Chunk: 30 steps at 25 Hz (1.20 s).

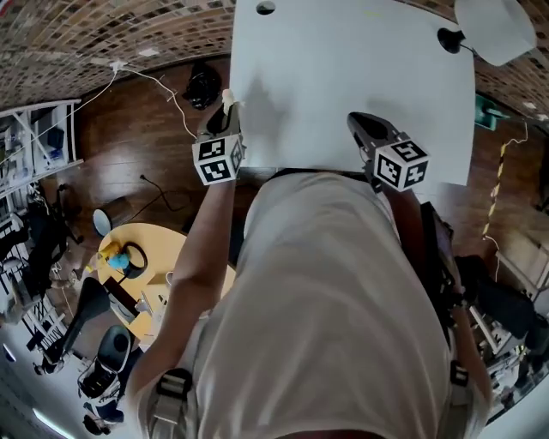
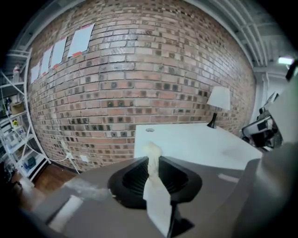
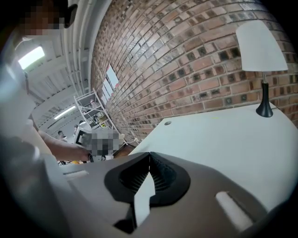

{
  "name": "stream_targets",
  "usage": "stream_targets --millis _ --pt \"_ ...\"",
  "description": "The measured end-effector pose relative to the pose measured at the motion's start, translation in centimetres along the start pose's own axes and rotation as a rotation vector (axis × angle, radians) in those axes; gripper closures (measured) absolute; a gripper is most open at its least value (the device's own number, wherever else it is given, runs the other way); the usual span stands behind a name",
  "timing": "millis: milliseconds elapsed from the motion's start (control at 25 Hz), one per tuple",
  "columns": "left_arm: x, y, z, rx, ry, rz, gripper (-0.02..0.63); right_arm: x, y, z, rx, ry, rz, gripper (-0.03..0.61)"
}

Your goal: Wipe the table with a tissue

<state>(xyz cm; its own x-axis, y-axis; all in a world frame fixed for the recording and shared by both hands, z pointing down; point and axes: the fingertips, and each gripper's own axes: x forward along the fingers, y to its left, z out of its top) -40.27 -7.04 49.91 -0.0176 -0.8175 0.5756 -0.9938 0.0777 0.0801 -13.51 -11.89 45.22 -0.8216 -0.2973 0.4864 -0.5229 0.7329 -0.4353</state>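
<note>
— Our tissue (image 2: 152, 149) sits pinched in the left tongs (image 2: 152, 161), at the worktop's (image 1: 343, 77) left edge, arm stretched forward.
— And our right tongs (image 3: 149, 157)?
— Closed on nothing, tilted down over the near edge.
— The head view shows only a crumpled white tip; the left gripper view adds a flat strip trailing below.

Smooth matt white table (image 1: 343, 86), soft crumpled paper tissue (image 2: 156, 195), rough brick wall (image 2: 139, 69).

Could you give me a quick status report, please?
Left gripper shut on tissue, at table's left edge. Right gripper shut, empty. Lamp on far right corner, out of the way.
</note>
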Motion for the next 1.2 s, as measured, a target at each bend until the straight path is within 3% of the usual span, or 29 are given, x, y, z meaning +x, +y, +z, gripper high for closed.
stream_targets --millis 200,360,480,720,920,1040,1200 --pt "-3.4 -8.1 4.1 0.015 -0.095 -0.097 0.54 -2.9 0.7 1.9 -0.093 -0.076 0.075 0.569" --pt "-4.9 -20.2 3.3 -0.016 -0.128 -0.292 0.54 -10.6 -0.6 0.4 -0.128 -0.109 0.083 0.57" --pt "-5.7 -25.6 2.6 -0.008 -0.132 -0.381 0.54 -13.5 -1.9 -0.7 -0.105 -0.134 0.07 0.57" --pt "-6.4 -30.1 0.4 0.022 -0.13 -0.391 0.54 -16.5 -3.5 -3.1 -0.093 -0.169 0.095 0.569" --pt "-6.1 -34.9 -2.8 0.023 -0.136 -0.416 0.54 -19.7 -6.3 -7.7 -0.091 -0.154 0.096 0.571" --pt "-6.6 -34.7 -2.8 0.0 -0.113 -0.52 0.539 -18.8 -5.7 -9.1 -0.035 -0.119 0.009 0.57" --pt "-11.9 -32.6 -0.8 -0.034 -0.086 -0.628 0.538 -19.3 0.2 -7.4 0.025 -0.096 -0.06 0.571"
